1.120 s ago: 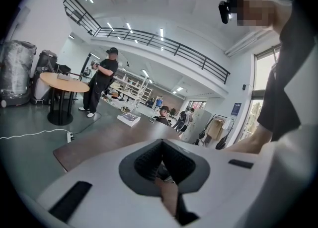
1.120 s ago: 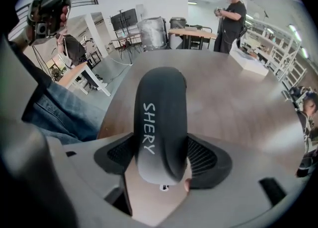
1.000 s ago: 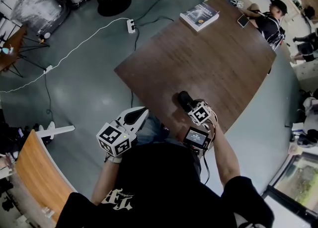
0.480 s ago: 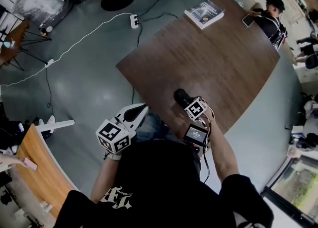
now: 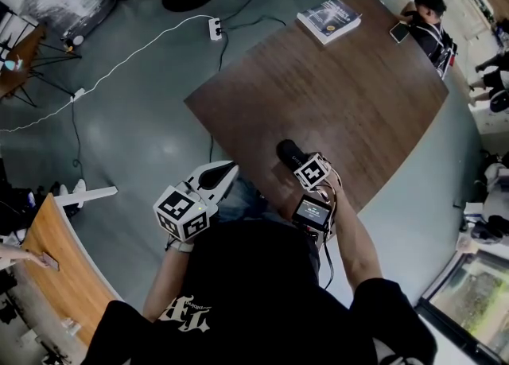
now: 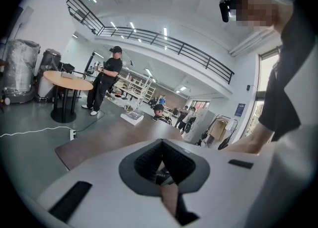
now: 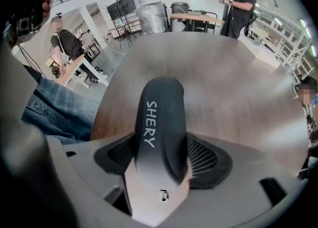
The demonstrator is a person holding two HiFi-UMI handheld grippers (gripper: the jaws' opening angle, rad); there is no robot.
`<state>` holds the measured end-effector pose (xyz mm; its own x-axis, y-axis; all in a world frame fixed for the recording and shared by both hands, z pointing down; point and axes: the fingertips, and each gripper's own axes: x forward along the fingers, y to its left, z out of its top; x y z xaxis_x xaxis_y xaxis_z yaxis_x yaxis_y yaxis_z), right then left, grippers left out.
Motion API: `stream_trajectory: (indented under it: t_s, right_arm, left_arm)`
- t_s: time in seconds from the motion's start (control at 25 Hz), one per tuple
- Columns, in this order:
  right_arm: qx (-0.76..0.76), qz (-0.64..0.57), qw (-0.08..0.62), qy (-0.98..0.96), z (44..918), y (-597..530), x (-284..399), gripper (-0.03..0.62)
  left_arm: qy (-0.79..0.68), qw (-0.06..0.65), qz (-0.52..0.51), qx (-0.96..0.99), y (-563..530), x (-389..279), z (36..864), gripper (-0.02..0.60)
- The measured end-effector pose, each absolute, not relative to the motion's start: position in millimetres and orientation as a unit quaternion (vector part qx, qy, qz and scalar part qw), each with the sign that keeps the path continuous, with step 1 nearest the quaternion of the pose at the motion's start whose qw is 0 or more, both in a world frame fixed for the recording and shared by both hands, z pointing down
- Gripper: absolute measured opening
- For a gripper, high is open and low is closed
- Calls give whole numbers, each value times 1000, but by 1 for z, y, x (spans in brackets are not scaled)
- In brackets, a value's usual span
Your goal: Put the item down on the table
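Right claw (image 5: 291, 157): clenched on a black case (image 5: 287, 151); pads grip the case's two long sides at its near end (image 7: 161, 155); the case (image 7: 161, 117) juts forward out of the claw, white lettering "SHERY" along its upper side.

Case, position: over the near part of the brown bench (image 5: 350, 109), close to the edge nearest the wearer; whether its underside touches the wood cannot be told.

Left claw (image 5: 216, 182): clenched, nothing gripped; pads meet at the tips (image 6: 160, 165); held off the bench, beyond its near-left edge, above the grey floor (image 5: 127, 133) and beside the wearer's jeans (image 5: 238, 203).

Bench, far end: book (image 5: 328, 20) lying flat near the far corner; phone (image 5: 398, 32) just right of it; seated person (image 5: 429, 21) at that edge.

Floor: white power strip (image 5: 215, 31) with its cable, left of the bench.
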<state>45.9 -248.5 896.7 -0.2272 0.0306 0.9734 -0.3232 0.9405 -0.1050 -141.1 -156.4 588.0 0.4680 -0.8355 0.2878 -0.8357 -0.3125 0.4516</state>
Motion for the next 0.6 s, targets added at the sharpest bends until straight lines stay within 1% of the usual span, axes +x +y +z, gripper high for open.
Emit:
stream_trajectory:
  t_s: [0.28,0.44,0.6]
  right_arm:
    - [92,145,605,-777,897,-250,42,313]
    - [88,157,609,-773,900,-244,46,333]
    - [97,143,613,-771,897,-245,50,341]
  left_arm:
    - [-513,278,3,812,-161,-140,588,6]
    - [-513,279,3,812,-160,-138,589,6]
    - [-512,276,3,813,-156,-137,588,6]
